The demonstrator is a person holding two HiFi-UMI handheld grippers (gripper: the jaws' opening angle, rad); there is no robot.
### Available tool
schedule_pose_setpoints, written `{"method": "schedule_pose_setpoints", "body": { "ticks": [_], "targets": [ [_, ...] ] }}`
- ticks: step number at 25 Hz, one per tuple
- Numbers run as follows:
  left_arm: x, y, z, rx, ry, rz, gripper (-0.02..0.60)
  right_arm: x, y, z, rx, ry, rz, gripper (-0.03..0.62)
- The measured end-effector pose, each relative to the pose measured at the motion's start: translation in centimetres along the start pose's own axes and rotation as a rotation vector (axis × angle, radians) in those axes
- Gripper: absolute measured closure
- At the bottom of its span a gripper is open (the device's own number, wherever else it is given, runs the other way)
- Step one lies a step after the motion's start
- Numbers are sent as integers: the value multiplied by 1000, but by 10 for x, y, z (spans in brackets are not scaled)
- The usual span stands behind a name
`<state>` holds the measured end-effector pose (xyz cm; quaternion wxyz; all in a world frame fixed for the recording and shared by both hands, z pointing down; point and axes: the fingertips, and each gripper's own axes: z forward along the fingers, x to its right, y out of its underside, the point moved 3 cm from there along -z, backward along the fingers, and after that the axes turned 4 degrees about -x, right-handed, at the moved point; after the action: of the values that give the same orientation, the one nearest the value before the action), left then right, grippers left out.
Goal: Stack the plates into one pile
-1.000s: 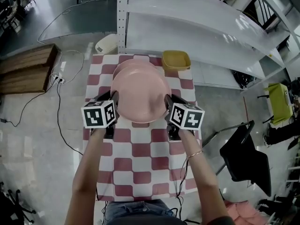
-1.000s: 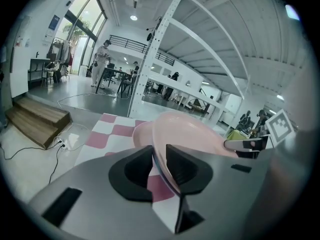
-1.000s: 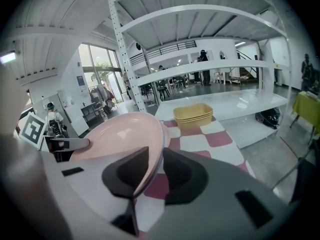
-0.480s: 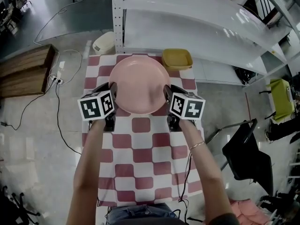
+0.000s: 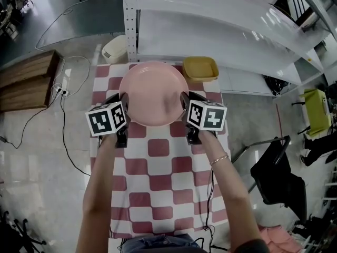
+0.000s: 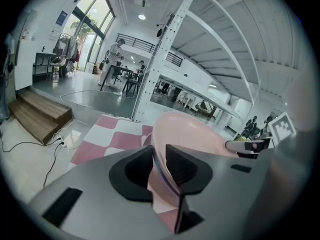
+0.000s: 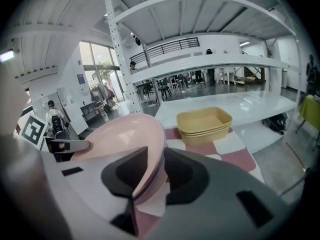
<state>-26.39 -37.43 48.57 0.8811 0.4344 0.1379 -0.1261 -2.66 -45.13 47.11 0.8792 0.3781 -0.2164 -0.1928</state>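
Head view: a round pink plate (image 5: 154, 93) is over the far half of a table (image 5: 158, 183) covered in a red-and-white checked cloth. The left gripper (image 5: 124, 107) is at its left rim and the right gripper (image 5: 184, 105) at its right rim. Only this view shows both forearms and the marker cubes from above. What lies under the plate is hidden. A yellow tray (image 5: 200, 68) sits at the table's far right corner, near the plate, and white metal shelves (image 5: 210, 30) stand behind.

Left gripper view: the dark, matte jaws are pinching the plate's thin, smooth rim, which runs up between the pads. The plate's shallow, glossy bowl tilts away from the camera. At its far edge, the tip of the right gripper (image 6: 248, 145) touches the rim. This view alone shows the wooden steps (image 6: 37, 116) and a cable on the floor.

Right gripper view: these jaws are likewise clamped on the rim. The left gripper's tip (image 7: 67, 145) shows across the plate. Here the yellow tray turns out to be several nested rectangular trays with rounded corners, just beyond the plate.
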Motion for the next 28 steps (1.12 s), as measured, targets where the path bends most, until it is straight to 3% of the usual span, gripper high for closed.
{"method": "schedule_pose_setpoints", "body": {
  "ticks": [13, 28],
  "targets": [
    [-8, 12, 26, -47, -37, 58, 488, 15, 19, 29, -36, 6, 13, 497],
    [-12, 19, 35, -53, -52, 53, 485, 18, 27, 38, -44, 23, -46, 497]
  ]
}}
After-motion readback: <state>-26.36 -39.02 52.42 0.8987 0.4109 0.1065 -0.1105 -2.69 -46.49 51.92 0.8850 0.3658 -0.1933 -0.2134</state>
